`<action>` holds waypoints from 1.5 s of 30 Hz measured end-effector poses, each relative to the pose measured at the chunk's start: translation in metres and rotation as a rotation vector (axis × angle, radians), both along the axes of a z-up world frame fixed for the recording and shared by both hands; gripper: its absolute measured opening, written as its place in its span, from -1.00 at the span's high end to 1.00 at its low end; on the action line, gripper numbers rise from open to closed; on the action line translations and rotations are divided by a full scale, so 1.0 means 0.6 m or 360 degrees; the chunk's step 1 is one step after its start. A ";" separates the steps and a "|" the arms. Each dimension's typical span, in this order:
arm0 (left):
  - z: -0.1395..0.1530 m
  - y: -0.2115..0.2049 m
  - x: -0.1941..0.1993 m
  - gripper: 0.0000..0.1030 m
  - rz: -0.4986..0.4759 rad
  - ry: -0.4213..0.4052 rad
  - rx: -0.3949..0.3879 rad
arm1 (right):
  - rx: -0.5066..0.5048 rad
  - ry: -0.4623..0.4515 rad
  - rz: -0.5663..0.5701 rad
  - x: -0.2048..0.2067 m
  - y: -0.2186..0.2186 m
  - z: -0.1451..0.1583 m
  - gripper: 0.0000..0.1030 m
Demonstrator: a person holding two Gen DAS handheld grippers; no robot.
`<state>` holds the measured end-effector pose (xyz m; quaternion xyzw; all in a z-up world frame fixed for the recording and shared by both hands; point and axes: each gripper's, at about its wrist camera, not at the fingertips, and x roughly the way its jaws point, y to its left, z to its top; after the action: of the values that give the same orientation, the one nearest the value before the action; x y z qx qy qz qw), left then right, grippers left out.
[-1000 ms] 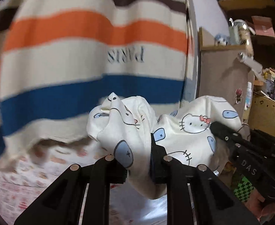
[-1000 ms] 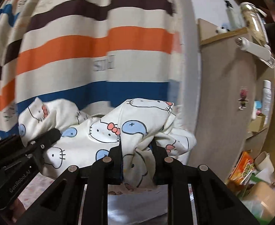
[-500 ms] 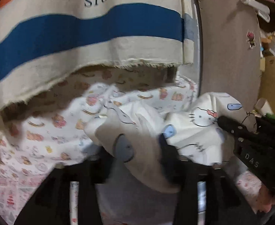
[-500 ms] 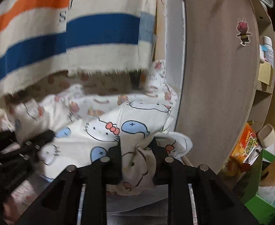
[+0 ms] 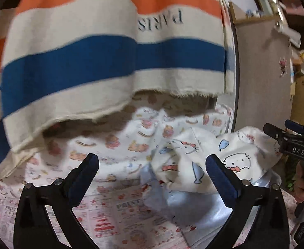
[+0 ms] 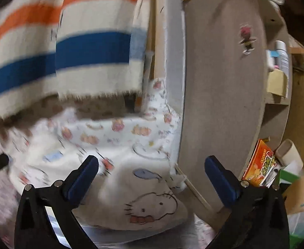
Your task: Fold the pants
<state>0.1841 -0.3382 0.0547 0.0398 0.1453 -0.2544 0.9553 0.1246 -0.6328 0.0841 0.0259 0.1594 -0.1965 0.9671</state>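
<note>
Both hand-held grippers — left [image 5: 152, 166], right [image 6: 151, 167] — have just been opening, now wide, holding nothing; pants [image 5: 210, 164] lie bunched — risk: grabbing one layer, fold skews.

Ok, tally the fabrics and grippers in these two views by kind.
Cartoon-cat print pants: 1
Striped curtain: 1
Printed bedsheet: 1
Grippers: 2, left gripper and right gripper, both open
Total: 5
</note>
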 end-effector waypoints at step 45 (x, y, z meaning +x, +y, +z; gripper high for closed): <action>-0.093 0.259 -0.109 -0.99 0.0090 -0.0081 -0.0003 | 0.0055 -0.0042 0.0247 -0.077 0.277 -0.092 -0.99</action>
<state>0.1187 -0.1825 -0.0012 0.0413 0.1217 -0.2263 0.9655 0.0785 -0.4666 0.0290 0.0327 0.1514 -0.1179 0.9809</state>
